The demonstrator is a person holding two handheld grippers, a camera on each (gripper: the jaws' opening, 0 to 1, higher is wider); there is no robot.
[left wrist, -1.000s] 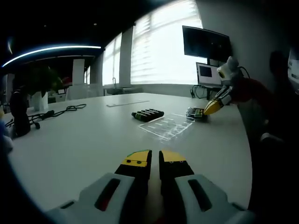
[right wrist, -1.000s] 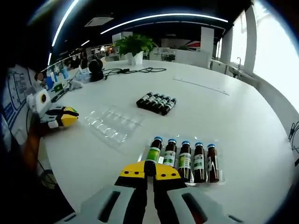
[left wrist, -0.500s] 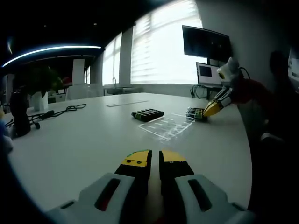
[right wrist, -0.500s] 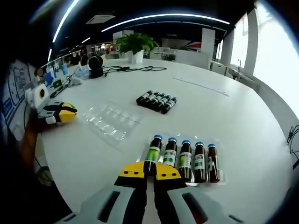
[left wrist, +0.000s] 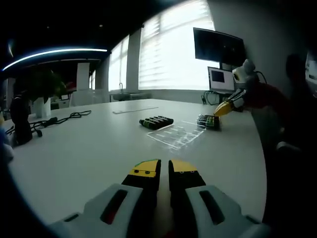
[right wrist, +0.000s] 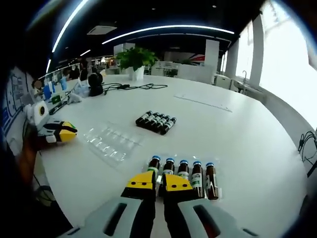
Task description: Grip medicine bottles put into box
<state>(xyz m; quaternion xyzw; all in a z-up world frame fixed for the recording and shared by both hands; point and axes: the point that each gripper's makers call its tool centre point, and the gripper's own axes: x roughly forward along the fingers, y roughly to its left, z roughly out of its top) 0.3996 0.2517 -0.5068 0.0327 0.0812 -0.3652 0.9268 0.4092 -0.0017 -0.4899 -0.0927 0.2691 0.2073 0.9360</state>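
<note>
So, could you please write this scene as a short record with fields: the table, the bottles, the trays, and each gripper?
surface: white table
filled tray: clear tray near the right gripper, five brown bottles side by side in it
loose bottles: dark group lying together farther out on the table
empty tray: clear, ribbed tray between the two bottle groups
left gripper: jaws nearly together, holding nothing, low over bare table
right gripper: jaws close together, tips at the leftmost bottle; grip unclear
</note>
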